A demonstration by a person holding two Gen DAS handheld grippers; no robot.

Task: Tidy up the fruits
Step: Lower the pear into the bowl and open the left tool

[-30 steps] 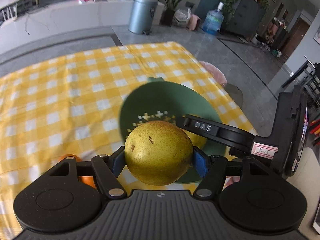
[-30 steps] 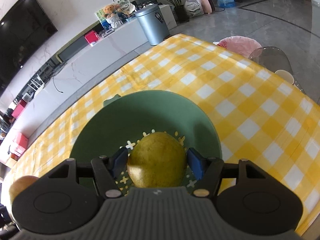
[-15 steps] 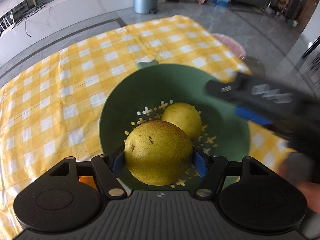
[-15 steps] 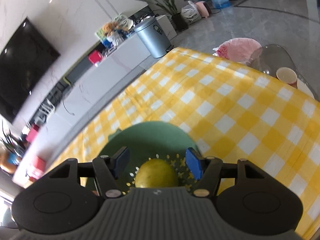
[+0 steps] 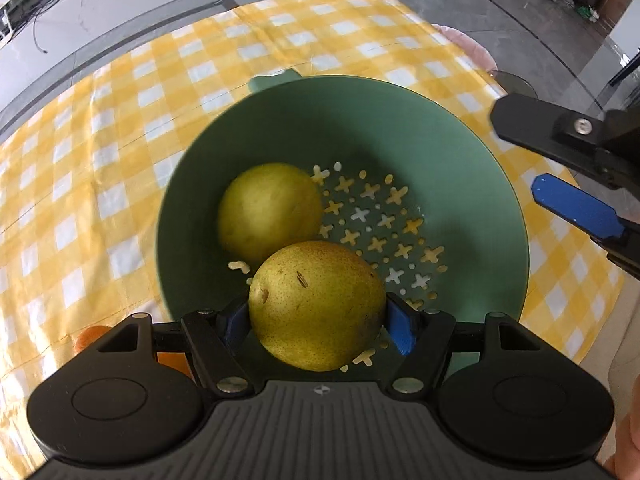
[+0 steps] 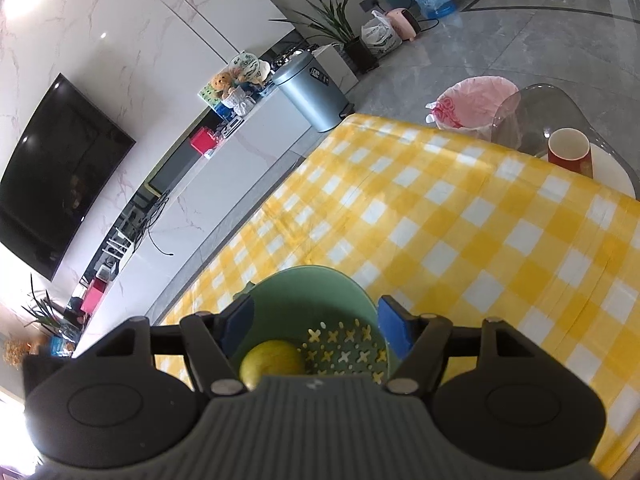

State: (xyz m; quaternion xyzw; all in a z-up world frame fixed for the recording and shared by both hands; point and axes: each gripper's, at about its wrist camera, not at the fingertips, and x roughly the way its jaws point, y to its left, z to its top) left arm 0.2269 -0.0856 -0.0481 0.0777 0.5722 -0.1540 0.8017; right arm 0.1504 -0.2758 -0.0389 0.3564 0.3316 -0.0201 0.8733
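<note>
Two firm, smooth-skinned pears: one (image 5: 270,210) in the green colander (image 5: 472,152), one (image 5: 316,304) clamped at its widest girth by the left gripper (image 5: 318,322); right gripper (image 6: 316,326) spread empty.

orange (image 5: 90,338) mostly hidden, colander (image 6: 280,292) partly hidden

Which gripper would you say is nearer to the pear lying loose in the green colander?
Left. The left gripper holds its own pear beside the loose pear; the right gripper hangs open, off toward the colander's rim.
</note>
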